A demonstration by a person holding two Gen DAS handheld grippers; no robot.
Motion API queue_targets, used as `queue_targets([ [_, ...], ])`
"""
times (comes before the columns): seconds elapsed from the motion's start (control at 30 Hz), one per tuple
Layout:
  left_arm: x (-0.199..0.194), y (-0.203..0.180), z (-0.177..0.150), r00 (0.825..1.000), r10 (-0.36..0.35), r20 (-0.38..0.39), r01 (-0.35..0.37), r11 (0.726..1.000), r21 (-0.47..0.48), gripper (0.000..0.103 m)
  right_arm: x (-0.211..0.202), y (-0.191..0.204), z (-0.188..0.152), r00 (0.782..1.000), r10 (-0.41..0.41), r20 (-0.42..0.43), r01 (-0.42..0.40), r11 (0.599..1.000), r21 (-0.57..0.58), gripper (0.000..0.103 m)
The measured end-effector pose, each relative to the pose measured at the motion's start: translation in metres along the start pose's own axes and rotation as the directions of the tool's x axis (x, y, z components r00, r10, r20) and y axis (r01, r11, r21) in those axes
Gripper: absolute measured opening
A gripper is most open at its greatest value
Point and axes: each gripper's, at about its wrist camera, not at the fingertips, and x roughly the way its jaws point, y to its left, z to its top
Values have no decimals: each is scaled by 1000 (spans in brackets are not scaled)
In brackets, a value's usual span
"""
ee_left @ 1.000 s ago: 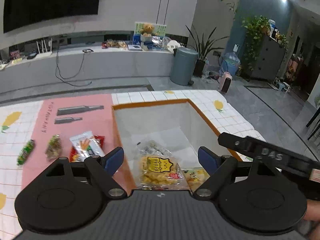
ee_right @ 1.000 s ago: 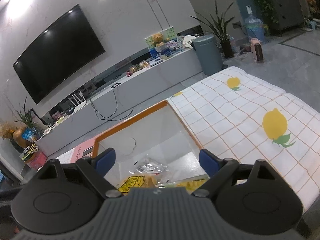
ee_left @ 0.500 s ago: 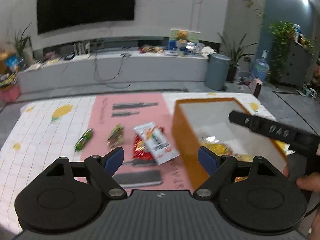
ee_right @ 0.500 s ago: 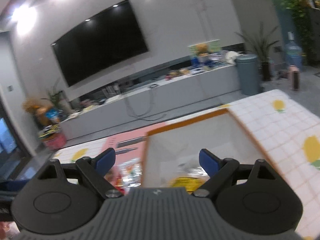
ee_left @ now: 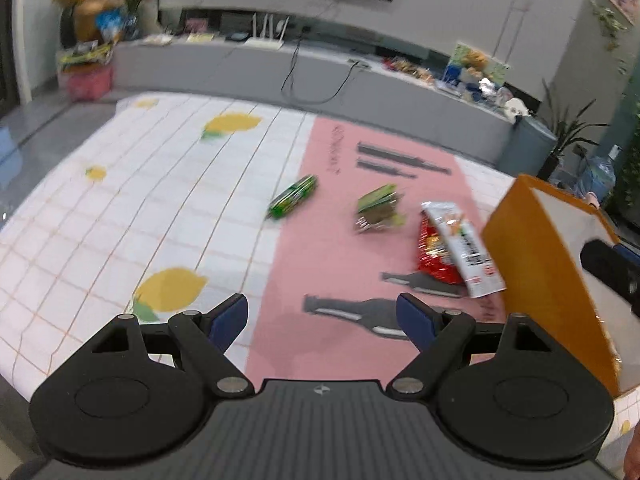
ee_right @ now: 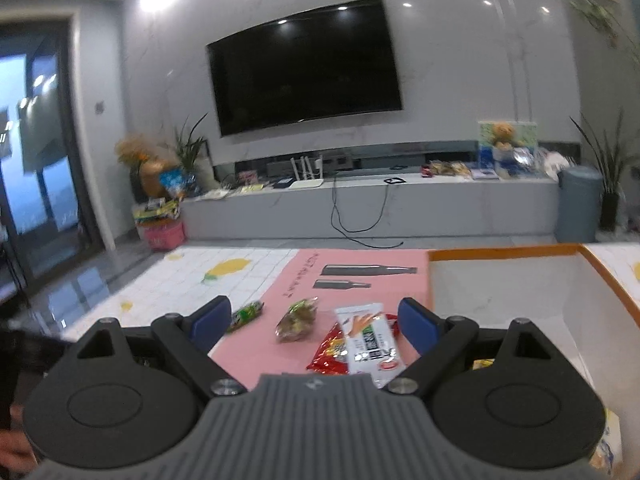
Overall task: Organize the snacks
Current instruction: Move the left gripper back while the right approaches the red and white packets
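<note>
On the bench (ee_left: 120,216), over its pink mat (ee_left: 320,264), four loose snacks lie in a ragged row: a green wrapped candy (ee_left: 293,197) at the mat's left edge, a greenish packet (ee_left: 378,208) near it, and a white-and-orange sachet (ee_left: 462,248) lying across a red packet (ee_left: 434,258), the pair just beside the orange-sided box (ee_left: 536,256). At least one yellow packet (ee_right: 482,364) shows low inside the box.

Both hand-held grippers are empty, with their jaws standing wide. The left hand-held gripper (ee_left: 322,320) hangs over bare mat, well short of the snacks; the right hand-held gripper (ee_right: 314,322) frames the sachet and red packet from the near side, apart from them.

Several slips look possible. The sachet overlaps the red packet, so a pinch there could catch both, or lift only the top one and drag the other off the mat. Thin, flat, glossy wrappers give the pads little to bite; a shallow approach may skid them along the slick mat rather than lift them. The box wall stands close on the right, so a wide jaw coming down near the sachet could knock or shove the box. With the two hand-held grippers aimed at neighbouring items, they might also clash if they reach together. Blur in both views leaves exact gaps uncertain.
</note>
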Motion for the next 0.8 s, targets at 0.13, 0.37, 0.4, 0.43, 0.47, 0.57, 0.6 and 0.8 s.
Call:
queue_targets([
  [0.13, 10, 9, 5, 1000, 12, -9, -12, 1000, 26, 98, 27, 15, -13, 997, -34, -65, 30, 998, -63, 88],
  [0.37, 15, 15, 18, 998, 60, 23, -61, 997, 48, 98, 88, 20, -23, 974, -149, -168, 135, 986, -96, 79],
  [0.4, 17, 16, 21, 998, 61, 24, -62, 997, 52, 98, 92, 19, -22, 973, -158, -166, 142, 985, -100, 79],
  [0.43, 19, 16, 23, 997, 69, 25, -71, 996, 61, 98, 96, 21, -21, 972, -165, -164, 148, 983, -110, 79],
  [0.47, 23, 15, 26, 996, 86, 27, -87, 993, 74, 98, 100, 23, -21, 972, -169, -163, 149, 981, -124, 79],
  [0.57, 35, 11, 33, 990, 134, 37, -138, 983, 124, 98, 112, 26, -22, 969, -179, -169, 152, 975, -161, 79],
  [0.6, 39, 9, 36, 989, 146, 39, -150, 979, 141, 98, 116, 27, -24, 967, -190, -168, 161, 972, -171, 78],
  [0.8, 47, 2, 45, 982, 179, 65, -188, 964, 189, 98, 143, 19, -30, 948, -265, -178, 232, 955, -185, 73],
])
